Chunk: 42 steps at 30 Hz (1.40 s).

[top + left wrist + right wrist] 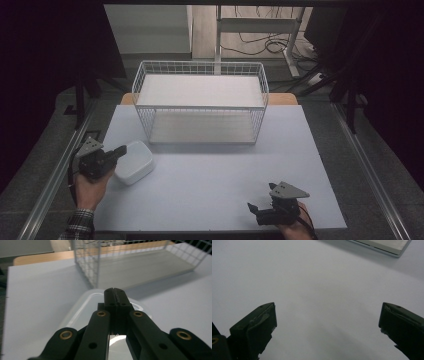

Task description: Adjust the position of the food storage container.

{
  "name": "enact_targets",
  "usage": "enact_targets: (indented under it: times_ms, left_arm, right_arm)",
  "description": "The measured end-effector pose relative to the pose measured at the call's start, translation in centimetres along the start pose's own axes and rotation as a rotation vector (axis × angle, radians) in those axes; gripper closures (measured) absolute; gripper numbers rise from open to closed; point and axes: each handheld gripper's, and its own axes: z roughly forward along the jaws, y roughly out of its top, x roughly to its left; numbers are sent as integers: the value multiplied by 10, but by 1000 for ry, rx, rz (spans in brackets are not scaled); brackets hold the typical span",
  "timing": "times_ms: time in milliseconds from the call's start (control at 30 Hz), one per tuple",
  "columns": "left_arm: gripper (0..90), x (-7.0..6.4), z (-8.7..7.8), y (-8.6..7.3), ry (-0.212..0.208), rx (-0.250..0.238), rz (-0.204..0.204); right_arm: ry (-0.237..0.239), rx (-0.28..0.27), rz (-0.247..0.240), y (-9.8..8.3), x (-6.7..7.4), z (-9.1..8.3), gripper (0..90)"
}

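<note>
A white, rounded-corner plastic container (135, 161) lies on the pale table (225, 170) at the front left. My left gripper (121, 151) reaches over its left edge with the jaws pressed together; in the left gripper view the tips (115, 291) hang over the container's top (82, 312) and nothing shows between them. Whether they touch the container I cannot tell. My right gripper (261, 197) rests near the table's front edge on the right, jaws wide apart. Bare table lies between its tips (327, 320).
A white wire rack (200, 100) with two white shelf boards stands at the back middle of the table; its near corner (87, 262) is just beyond the container. A base corner of the rack (387, 245) lies far ahead of the right gripper. Metal rails run along both table sides.
</note>
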Motion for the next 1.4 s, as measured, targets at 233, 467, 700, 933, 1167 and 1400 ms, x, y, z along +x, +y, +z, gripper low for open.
enact_targets:
  times_ms: [233,467,700,933,1167,1400]
  left_arm:
    - [900,28,15,5,77,22,-26]
    - [900,47,37,2,109,87,-34]
    - [900,44,48,-2,95,119,-38]
    - [900,31,48,-4,69,124,-9]
    - [900,3,47,-8,15,136,9]
    - [900,-5,29,-6,41,74,3]
  right_arm:
    - [0,6,-4,0,1,1,14]
    - [1,8,-8,0,1,1,14]
    - [3,8,-14,0,1,1,15]
    - [6,12,-18,0,2,2,14]
    - [9,13,-18,0,2,2,15]
    - [9,11,-20,0,2,2,15]
